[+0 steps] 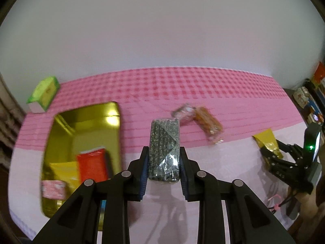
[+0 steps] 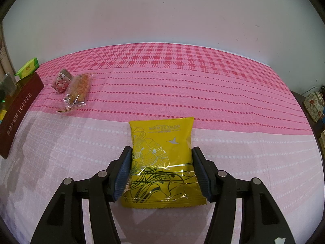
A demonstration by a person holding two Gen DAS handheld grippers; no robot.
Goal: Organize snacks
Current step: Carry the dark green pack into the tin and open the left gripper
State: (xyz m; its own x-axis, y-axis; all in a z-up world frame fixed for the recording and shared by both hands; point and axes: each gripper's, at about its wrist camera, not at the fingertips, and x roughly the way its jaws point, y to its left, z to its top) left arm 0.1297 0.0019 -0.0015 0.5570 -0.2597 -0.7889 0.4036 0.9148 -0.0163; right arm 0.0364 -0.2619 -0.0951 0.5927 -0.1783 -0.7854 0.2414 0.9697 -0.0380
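- Tilting the left gripper (image 1: 163, 162) downward, clamping a dark speckled bar (image 1: 164, 148) above the tablecloth (image 1: 203, 93), right of the gold tin (image 1: 81, 126).
- Angling the right gripper (image 2: 161, 172) down, squeezing the yellow packet (image 2: 162, 158) at the near, pale edge.

A pink checked tablecloth (image 2: 182, 71) is fading to pale pink near the yellow packet (image 2: 162, 162) — gold line drawings are glinting on it. Left of the packet, a dark red box (image 2: 18, 111) is showing pale lettering — the bar (image 1: 164, 150) is showing black with pale speckles.
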